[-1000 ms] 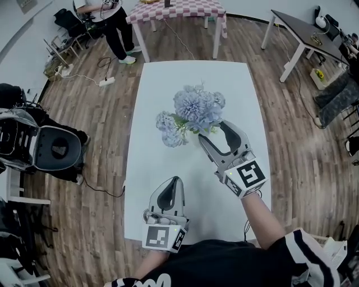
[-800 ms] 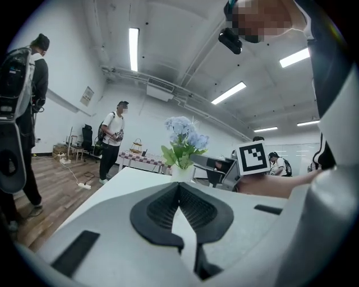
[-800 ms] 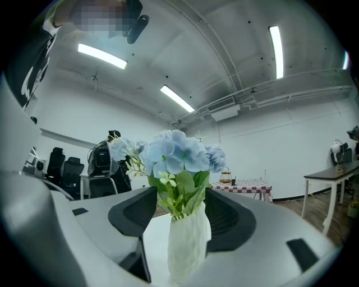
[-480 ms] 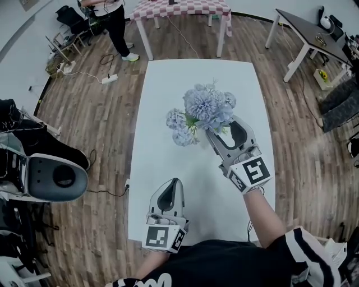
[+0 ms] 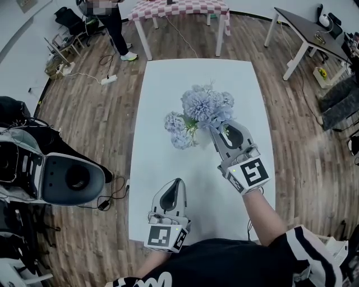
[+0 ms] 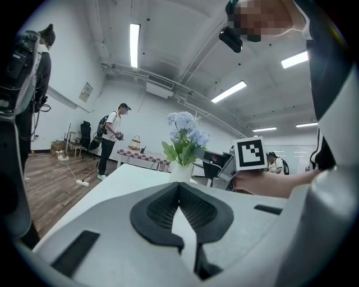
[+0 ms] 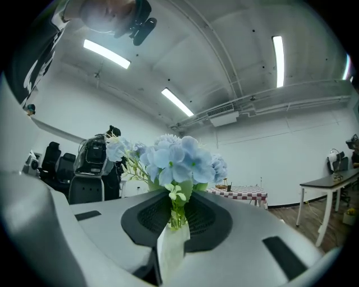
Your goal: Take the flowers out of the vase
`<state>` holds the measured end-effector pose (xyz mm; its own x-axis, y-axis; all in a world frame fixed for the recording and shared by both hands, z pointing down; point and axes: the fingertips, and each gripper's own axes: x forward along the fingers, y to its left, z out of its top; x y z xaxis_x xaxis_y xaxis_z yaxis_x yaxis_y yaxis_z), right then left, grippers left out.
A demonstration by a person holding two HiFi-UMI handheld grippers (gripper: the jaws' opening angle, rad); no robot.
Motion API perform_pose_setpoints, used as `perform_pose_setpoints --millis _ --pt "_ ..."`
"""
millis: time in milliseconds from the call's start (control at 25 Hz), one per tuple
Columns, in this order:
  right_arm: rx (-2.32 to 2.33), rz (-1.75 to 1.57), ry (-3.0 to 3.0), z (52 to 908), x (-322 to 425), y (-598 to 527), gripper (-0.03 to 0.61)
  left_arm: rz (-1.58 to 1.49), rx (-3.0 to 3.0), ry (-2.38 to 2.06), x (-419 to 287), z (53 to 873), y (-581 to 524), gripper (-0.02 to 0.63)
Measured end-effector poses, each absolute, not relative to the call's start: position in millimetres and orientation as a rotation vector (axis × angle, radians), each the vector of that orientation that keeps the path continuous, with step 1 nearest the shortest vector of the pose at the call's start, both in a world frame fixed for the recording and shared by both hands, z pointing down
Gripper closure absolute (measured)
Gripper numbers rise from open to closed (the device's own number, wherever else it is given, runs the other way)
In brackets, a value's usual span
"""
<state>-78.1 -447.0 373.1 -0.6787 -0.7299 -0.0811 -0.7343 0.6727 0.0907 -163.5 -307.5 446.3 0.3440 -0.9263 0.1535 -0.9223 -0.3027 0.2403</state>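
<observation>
A bunch of pale blue flowers (image 5: pixel 202 106) stands in a white vase (image 7: pixel 171 246) in the middle of the white table (image 5: pixel 162 89). My right gripper (image 5: pixel 215 128) reaches level into the base of the bunch. Its jaws are closing on the green stems (image 7: pixel 178 216) just above the vase mouth, with the pads against them. The left gripper (image 5: pixel 177 182) rests shut and empty near the table's front edge, well short of the vase (image 6: pixel 180 171) and the flowers (image 6: pixel 184 126). From above the blooms hide most of the vase.
A checked-cloth table (image 5: pixel 179 7) and a person (image 5: pixel 115 28) stand beyond the far end. A dark desk (image 5: pixel 305 28) is at the back right. Black and grey equipment (image 5: pixel 61 179) sits on the wooden floor to the left, with cables nearby.
The right gripper's jaws, wide open around the flower base before, have come together on the stems. The left gripper has stayed where it was.
</observation>
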Motion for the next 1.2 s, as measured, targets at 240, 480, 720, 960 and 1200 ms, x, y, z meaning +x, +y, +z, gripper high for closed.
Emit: perform_pose_setpoints --millis 240,480,720,960,1200 --pt "-1.254 0.244 2.839 372.1 -75.5 -444.8 0.529 -0.030 2.328 -1.660 -158.3 444.4 -308.4 0.609" --pt "-1.255 0.268 2.811 364.1 -72.1 -443.8 0.534 -0.034 2.327 -1.677 -157.0 441.6 -308.7 0.609" --pt "-1.258 0.281 2.773 355.4 -73.3 -441.6 0.541 -0.038 2.331 -1.681 -157.3 441.7 -305.4 0.609" --pt "-1.239 0.299 2.731 336.3 -70.9 -441.2 0.543 -0.052 2.331 -1.690 -153.7 439.1 -303.6 0.609" --pt "-1.225 0.318 2.708 322.7 -72.1 -448.5 0.546 -0.061 2.325 -1.702 -155.1 436.5 -310.4 0.609"
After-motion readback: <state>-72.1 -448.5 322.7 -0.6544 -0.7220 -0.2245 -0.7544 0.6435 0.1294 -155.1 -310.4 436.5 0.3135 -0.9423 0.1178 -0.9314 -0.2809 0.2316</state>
